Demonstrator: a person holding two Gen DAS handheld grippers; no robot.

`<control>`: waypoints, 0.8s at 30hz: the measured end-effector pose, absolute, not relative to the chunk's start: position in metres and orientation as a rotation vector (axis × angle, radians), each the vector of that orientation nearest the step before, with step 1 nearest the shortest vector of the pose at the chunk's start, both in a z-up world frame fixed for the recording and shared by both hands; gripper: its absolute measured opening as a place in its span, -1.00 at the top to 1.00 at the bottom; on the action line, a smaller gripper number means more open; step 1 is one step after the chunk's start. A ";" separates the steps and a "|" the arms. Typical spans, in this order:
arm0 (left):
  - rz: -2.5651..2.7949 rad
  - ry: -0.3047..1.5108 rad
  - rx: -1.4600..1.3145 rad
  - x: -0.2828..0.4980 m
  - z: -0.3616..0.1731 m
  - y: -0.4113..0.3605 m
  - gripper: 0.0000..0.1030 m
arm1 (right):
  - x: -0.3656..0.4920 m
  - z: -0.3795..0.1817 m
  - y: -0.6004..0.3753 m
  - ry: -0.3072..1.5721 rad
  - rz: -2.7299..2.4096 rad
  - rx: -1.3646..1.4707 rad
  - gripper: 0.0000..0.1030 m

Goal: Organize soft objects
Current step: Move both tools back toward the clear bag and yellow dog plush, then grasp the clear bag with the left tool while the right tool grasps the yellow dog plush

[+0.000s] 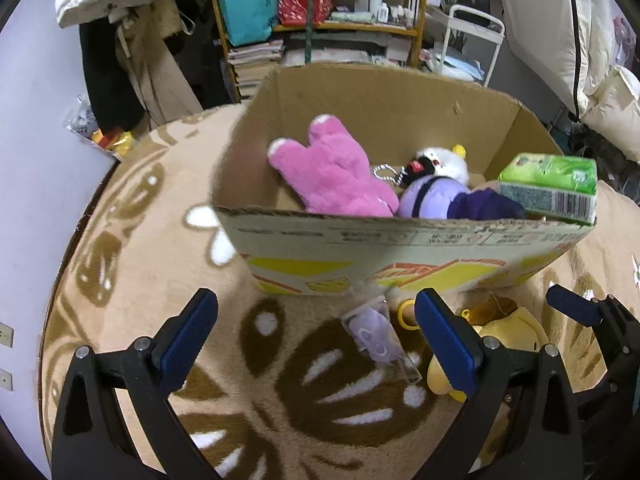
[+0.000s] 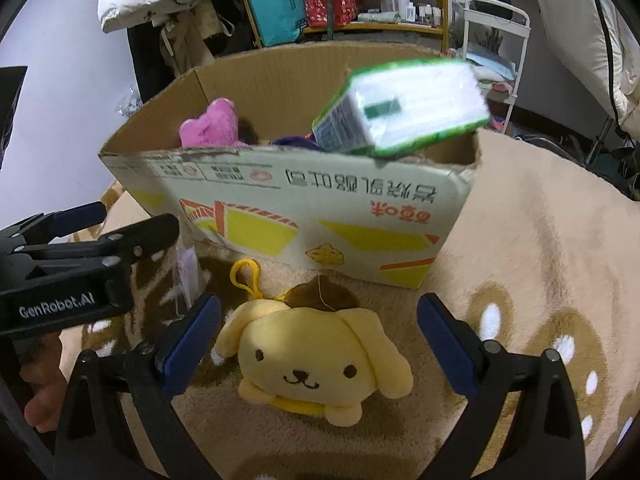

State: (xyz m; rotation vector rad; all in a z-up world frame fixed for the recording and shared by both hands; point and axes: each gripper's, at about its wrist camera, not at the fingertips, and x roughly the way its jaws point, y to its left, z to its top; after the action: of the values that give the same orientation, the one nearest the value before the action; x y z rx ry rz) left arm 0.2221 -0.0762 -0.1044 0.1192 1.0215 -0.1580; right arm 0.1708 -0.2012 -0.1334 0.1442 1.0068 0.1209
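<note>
A: So, where does everything sit?

B: The cardboard box (image 1: 400, 244) stands open on the beige patterned blanket (image 1: 160, 280). Inside it lie a pink plush (image 1: 332, 168), a purple plush (image 1: 432, 198) beside it, and a small white plush with a black face (image 1: 436, 162) behind that one.

A: And the green pack?

B: The green tissue pack (image 2: 400, 108) is at the box's right end, above the rim; it looks blurred in the right wrist view, and I cannot tell whether it rests on anything. From the left wrist view it appears at the right corner, over the front wall.

A: What lies outside the box?

B: A yellow dog plush (image 2: 316, 360) lies face up on the blanket, just in front of the box, its yellow clip ring (image 2: 245, 274) toward the box wall. A small purple toy in clear wrapping (image 1: 378, 336) lies to its left.

A: The grippers?

B: The right gripper (image 2: 318, 344) has its fingers wide apart, one on each side of the dog plush, not touching it. The left gripper (image 1: 316, 336) is spread too, holding nothing, with the wrapped toy between its fingers (image 1: 188, 336).
</note>
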 end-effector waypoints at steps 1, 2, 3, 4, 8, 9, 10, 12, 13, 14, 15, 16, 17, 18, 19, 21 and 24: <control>-0.160 1.029 0.123 0.223 -0.107 -0.078 -0.90 | 0.172 -0.135 -0.201 1.012 0.122 0.142 -0.99; -0.162 1.037 0.130 0.224 -0.111 -0.081 -0.90 | 0.173 -0.137 -0.200 1.016 0.124 0.140 -0.99; -0.164 1.043 0.134 0.225 -0.113 -0.083 -0.90 | 0.173 -0.139 -0.199 1.022 0.125 0.137 -0.99; -0.165 1.048 0.136 0.226 -0.115 -0.084 -0.90 | 0.174 -0.141 -0.198 1.030 0.127 0.135 -0.99; -0.168 1.081 0.150 0.229 -0.127 -0.089 -0.90 | 0.176 -0.148 -0.193 1.055 0.136 0.131 -0.99; -0.168 1.090 0.153 0.229 -0.130 -0.090 -0.90 | 0.177 -0.149 -0.192 1.059 0.138 0.130 -0.99; -0.166 1.097 0.156 0.230 -0.132 -0.091 -0.90 | 0.177 -0.151 -0.190 1.065 0.141 0.127 -0.99; -0.157 1.107 0.167 0.230 -0.137 -0.092 -0.90 | 0.177 -0.155 -0.189 1.076 0.142 0.122 -0.99; -0.150 1.109 0.173 0.230 -0.138 -0.093 -0.90 | 0.177 -0.157 -0.188 1.081 0.143 0.121 -0.99; -0.145 1.112 0.179 0.230 -0.140 -0.094 -0.90 | 0.177 -0.158 -0.187 1.085 0.144 0.122 -0.99; -0.144 1.117 0.182 0.231 -0.142 -0.094 -0.90 | 0.178 -0.159 -0.186 1.090 0.145 0.122 -0.99; -0.145 1.121 0.182 0.231 -0.143 -0.095 -0.90 | 0.178 -0.160 -0.186 1.093 0.143 0.123 -0.99; -0.145 1.130 0.179 0.231 -0.145 -0.095 -0.90 | 0.179 -0.161 -0.186 1.096 0.143 0.124 -0.99; -0.145 1.141 0.177 0.232 -0.147 -0.096 -0.90 | 0.179 -0.162 -0.186 1.099 0.144 0.128 -0.99; -0.147 1.147 0.172 0.233 -0.148 -0.096 -0.90 | 0.179 -0.163 -0.185 1.102 0.143 0.131 -0.99; -0.150 1.158 0.163 0.234 -0.150 -0.096 -0.90 | 0.179 -0.164 -0.185 1.106 0.142 0.142 -0.99; -0.160 1.174 0.141 0.236 -0.153 -0.095 -0.82 | 0.180 -0.165 -0.188 1.113 0.144 0.157 -0.99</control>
State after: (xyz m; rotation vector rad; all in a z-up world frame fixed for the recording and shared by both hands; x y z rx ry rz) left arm 0.2358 -0.0954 -0.1527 0.1414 1.1738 -0.1599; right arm 0.1799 -0.1877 -0.1654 0.1570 1.1129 0.1444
